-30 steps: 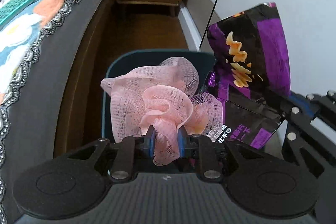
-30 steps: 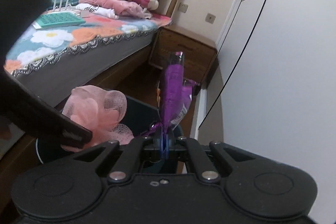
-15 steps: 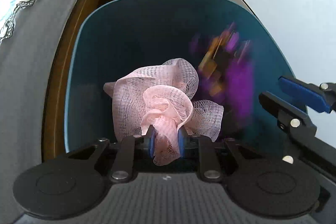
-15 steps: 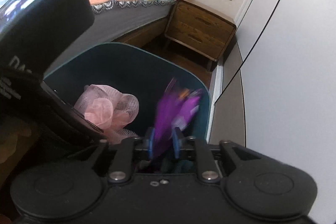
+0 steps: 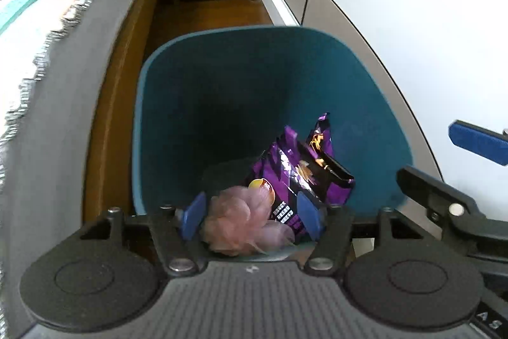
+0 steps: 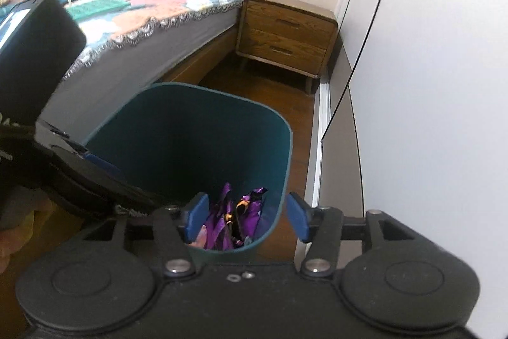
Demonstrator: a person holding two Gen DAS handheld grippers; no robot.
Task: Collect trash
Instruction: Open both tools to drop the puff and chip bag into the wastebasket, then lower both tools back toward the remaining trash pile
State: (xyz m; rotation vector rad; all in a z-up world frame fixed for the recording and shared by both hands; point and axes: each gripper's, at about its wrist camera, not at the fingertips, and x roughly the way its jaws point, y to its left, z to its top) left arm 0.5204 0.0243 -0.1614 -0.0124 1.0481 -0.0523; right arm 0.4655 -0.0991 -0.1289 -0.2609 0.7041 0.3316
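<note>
One teal bin (image 5: pixel 165 104), one purple snack bag (image 5: pixel 304 170), one pink mesh sponge (image 5: pixel 244 218), one nightstand (image 6: pixel 285 37)

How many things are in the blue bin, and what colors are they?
Pink: 1, the mesh bath puff
Purple: 1, the snack bag
Total: 2 things, both lying at the bottom of the teal bin

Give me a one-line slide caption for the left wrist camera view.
Left hand-held gripper opening above the teal bin, pink mesh sponge and purple snack bag lying inside.
</note>
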